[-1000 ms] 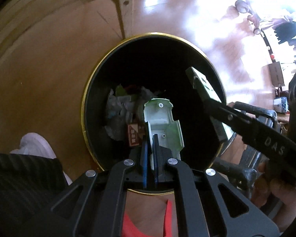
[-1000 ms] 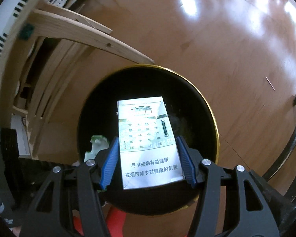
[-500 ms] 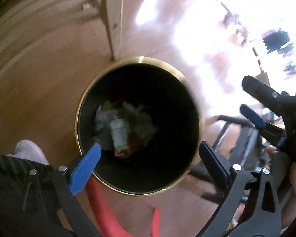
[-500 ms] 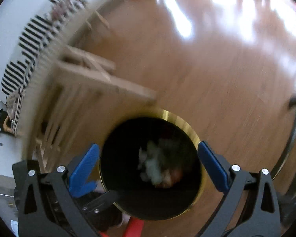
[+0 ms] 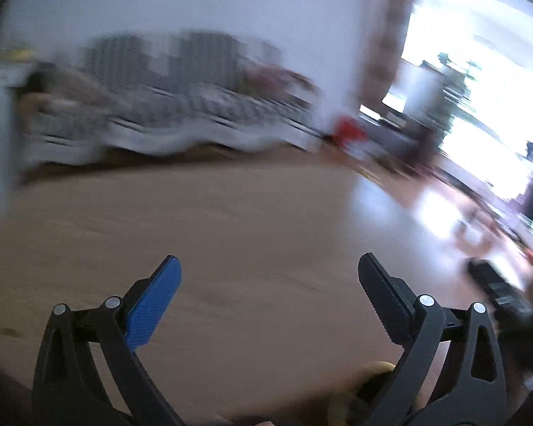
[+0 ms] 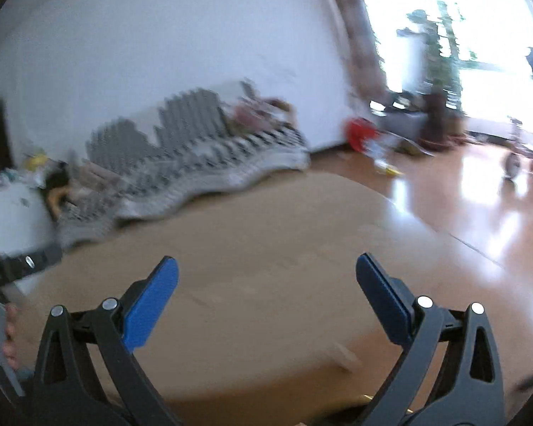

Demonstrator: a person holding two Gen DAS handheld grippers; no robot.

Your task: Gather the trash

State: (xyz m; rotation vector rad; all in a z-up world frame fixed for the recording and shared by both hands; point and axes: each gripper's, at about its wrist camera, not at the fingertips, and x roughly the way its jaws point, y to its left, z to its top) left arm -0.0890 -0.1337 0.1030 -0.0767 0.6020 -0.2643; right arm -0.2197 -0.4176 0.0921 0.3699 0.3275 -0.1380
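My two tongs, the left (image 5: pixel 268 277) and the right (image 6: pixel 266 277), gape wide and empty above one round wooden table (image 6: pixel 266 241). Blur hides any writing.

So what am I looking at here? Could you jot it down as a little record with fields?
left hand-held gripper: open, nothing between the jaws
right hand-held gripper: open, nothing between the jaws
surface ahead: round wooden table, no trash visible on it
background: striped sofa against a white wall, glossy wood floor, red object by the wall
picture quality: blurred, small details unreadable
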